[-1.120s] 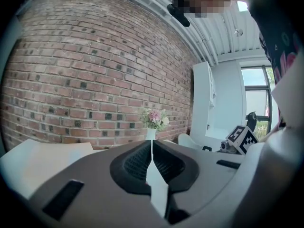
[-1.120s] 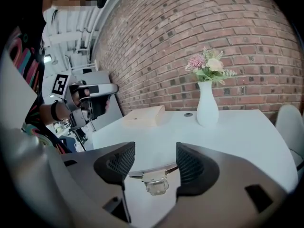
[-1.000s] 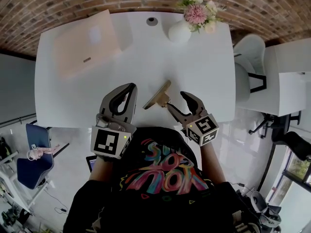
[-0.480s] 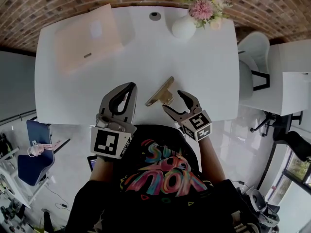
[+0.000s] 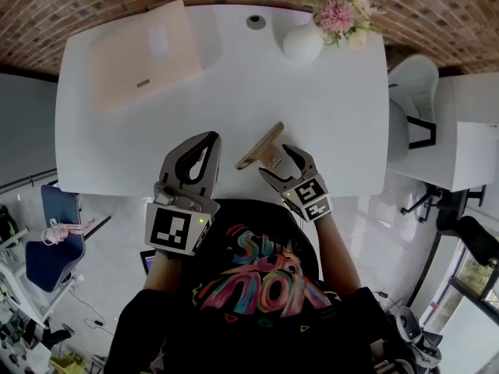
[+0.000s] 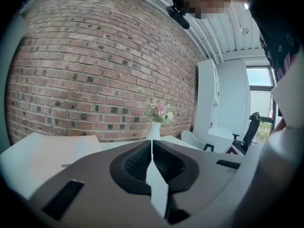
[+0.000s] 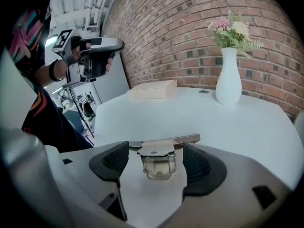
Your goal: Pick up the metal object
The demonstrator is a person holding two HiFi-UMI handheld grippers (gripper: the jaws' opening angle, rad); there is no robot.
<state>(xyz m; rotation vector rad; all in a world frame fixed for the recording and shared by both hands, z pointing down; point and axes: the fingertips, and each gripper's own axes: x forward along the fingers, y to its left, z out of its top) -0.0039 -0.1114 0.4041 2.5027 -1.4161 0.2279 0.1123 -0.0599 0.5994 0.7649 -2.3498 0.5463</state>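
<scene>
The metal object (image 5: 261,148) is a gold-coloured clip with a long flat bar, lying near the front edge of the white table (image 5: 327,92). My right gripper (image 5: 274,162) reaches it from the near right. Its jaws are opening, and the clip's body (image 7: 159,161) sits between the two pads with a gap on each side. My left gripper (image 5: 209,142) hovers just left of the clip, over the table's front edge, shut with nothing in it. In the left gripper view its pads (image 6: 137,163) meet at the tips.
A white vase of flowers (image 5: 302,44) stands at the table's far right edge, also seen in the right gripper view (image 7: 228,77). A flat beige box (image 5: 144,53) lies at the far left. A white chair (image 5: 405,107) stands beyond the table's right side.
My right gripper has moved left and forward to the clip, so its jaws now flank the clip's body. The left gripper has stayed where it was.
</scene>
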